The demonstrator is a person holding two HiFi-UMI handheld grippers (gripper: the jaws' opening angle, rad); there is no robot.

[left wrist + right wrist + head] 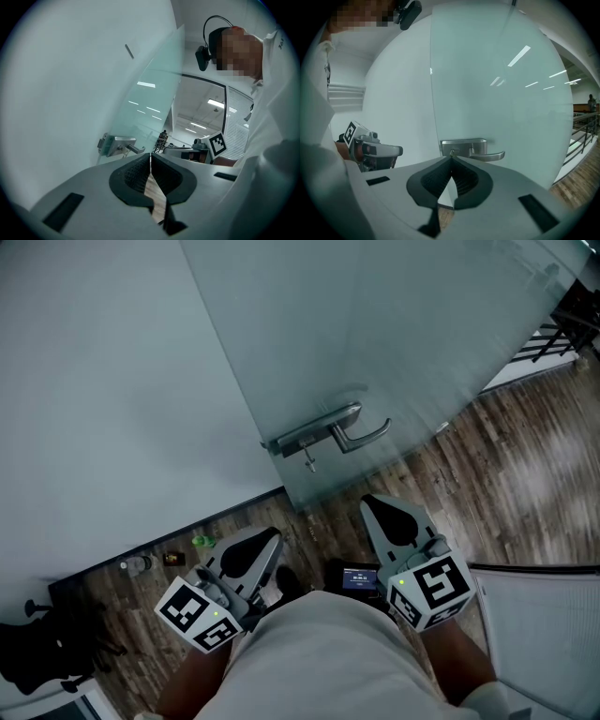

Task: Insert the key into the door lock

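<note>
A frosted glass door point(394, 324) carries a metal lock plate point(305, 435) with a lever handle point(367, 436). A small key point(309, 463) sticks out just under the plate. In the right gripper view the plate point(464, 146) and key point(452, 152) sit right above my right gripper point(451, 158), which is shut and empty, a short way back from the door. My left gripper point(150, 154) is also shut on nothing; it sees the lock point(115, 144) farther off to its left. In the head view the left gripper point(274, 536) and right gripper point(368, 502) hang low, below the lock.
A plain wall point(103, 409) meets the door's left edge. Small items, a bottle point(136, 564) and a green thing point(203, 542), lie along the wall base on the wood floor point(525, 456). A black stand point(37, 652) is at bottom left, a white slatted panel point(539, 634) at right.
</note>
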